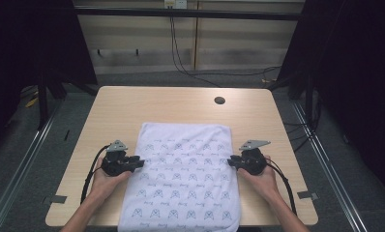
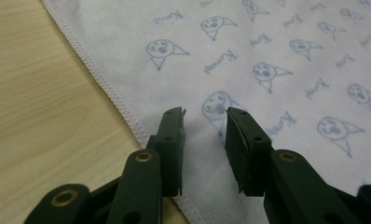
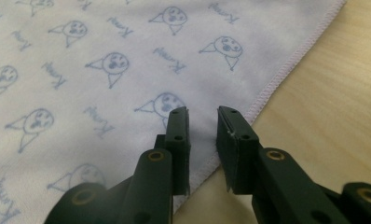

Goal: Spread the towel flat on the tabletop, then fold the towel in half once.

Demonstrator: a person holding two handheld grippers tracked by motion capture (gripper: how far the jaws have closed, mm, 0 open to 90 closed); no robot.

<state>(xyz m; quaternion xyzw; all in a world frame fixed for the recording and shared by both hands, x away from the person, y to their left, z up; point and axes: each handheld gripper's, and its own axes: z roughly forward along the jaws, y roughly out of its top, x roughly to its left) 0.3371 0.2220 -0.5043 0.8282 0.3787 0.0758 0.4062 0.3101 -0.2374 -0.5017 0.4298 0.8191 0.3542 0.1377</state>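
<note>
One white cloth [image 1: 181, 176], pale blue printed faces and script, lying flat on wooden surface [image 1: 123, 104], centre to near edge, near end hanging over edge. Left tool [image 1: 138, 163] at cloth's left hem, jaws spread, gap between pads, nothing pinched; tips over cloth just inside stitched hem [image 2: 99, 77]. Right tool [image 1: 230, 160] at cloth's right hem, jaws likewise spread, nothing between them. Round dark hole [image 1: 219, 100] in surface, far right. Black cables [image 1: 181, 58] on floor beyond surface.
</note>
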